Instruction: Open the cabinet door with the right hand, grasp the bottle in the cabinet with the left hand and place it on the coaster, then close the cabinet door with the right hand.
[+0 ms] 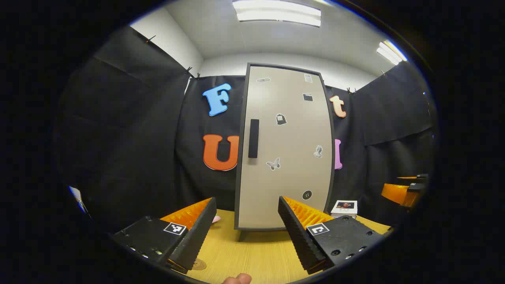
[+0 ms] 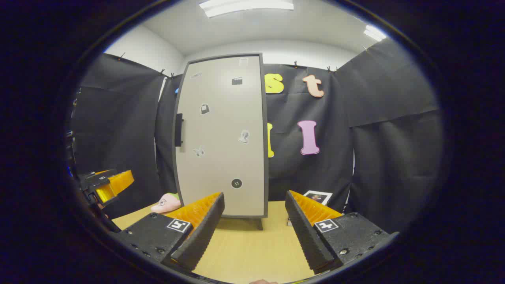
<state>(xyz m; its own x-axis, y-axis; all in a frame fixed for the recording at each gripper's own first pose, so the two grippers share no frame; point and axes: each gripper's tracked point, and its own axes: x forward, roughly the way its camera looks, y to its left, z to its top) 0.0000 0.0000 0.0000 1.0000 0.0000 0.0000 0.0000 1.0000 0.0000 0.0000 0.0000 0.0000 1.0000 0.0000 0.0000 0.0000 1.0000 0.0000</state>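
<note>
Cabinet (image 1: 286, 150) stood upright on the wooden counter (image 1: 256, 256), its door (image 2: 225, 138) closed and the dark handle (image 1: 253, 138) at the door's left edge. Left gripper (image 1: 244, 230) hovered above the counter facing the door, jaws apart and holding nothing. Right gripper (image 2: 252, 227) likewise faced the cabinet, jaws apart and empty. Round coaster (image 1: 199, 264) lay on the counter beneath the left gripper's left finger. Pink object (image 2: 165, 203) rested left of the cabinet base; a small card (image 1: 345, 207) stood to its right.
</note>
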